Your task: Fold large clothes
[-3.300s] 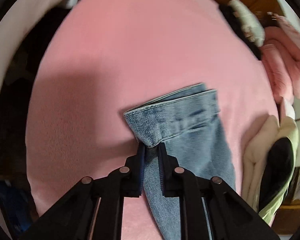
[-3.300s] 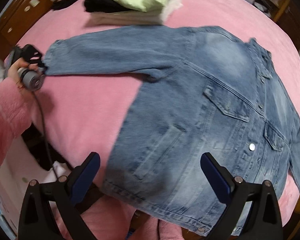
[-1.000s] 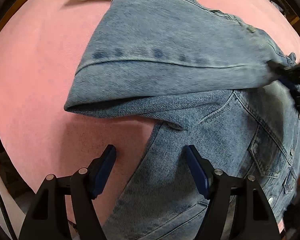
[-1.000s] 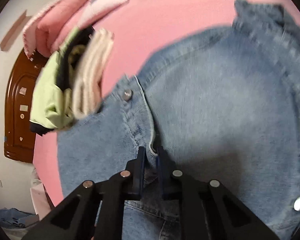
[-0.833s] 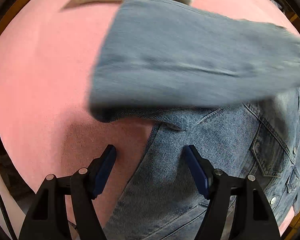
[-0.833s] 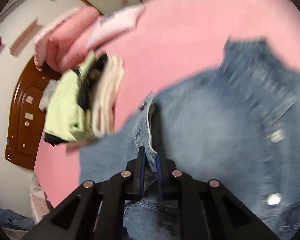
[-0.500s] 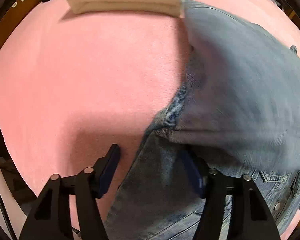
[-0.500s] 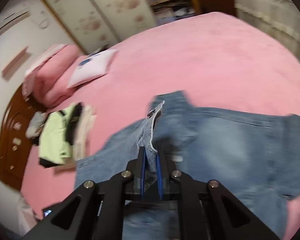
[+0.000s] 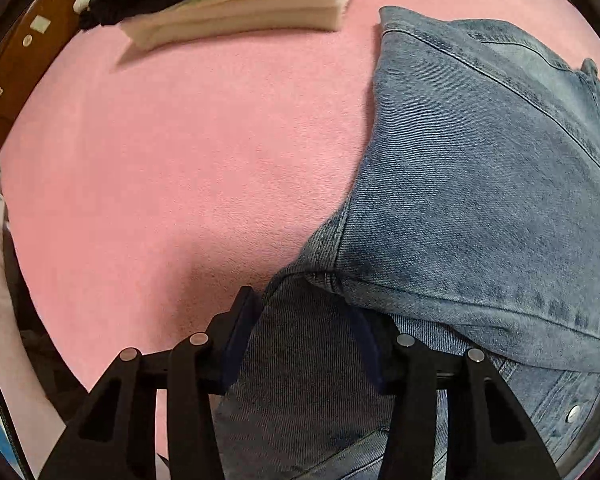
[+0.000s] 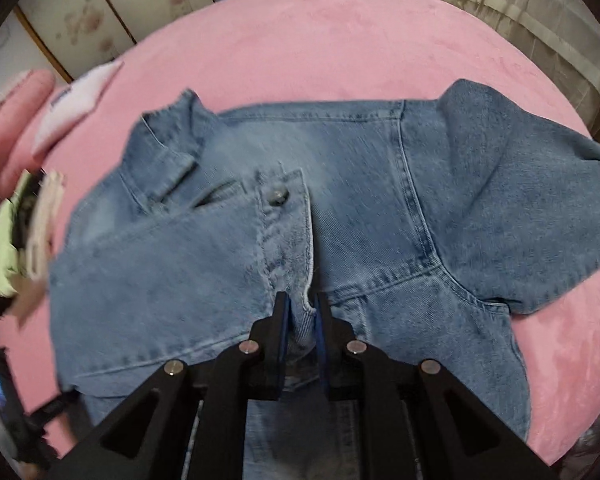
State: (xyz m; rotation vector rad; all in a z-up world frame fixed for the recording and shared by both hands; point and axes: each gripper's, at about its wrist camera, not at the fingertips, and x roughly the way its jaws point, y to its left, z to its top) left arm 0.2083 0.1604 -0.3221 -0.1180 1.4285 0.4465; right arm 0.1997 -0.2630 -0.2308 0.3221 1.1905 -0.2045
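Denim jacket (image 10: 228,280) lies spread on the pink bedspread (image 10: 320,40), filling the centre of the right wrist view, one sleeve folded across its body. Right gripper (image 10: 300,312) is narrow, clamped on the sleeve cuff at lower centre. Left gripper (image 9: 300,336), half open with jaws just closing, straddles the jacket's side edge at lower centre; its pads are not pressing. Folded clothes (image 9: 236,8) sit at upper left.

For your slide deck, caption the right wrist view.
Right gripper pinches the buttoned sleeve cuff across a denim jacket on a pink bed.
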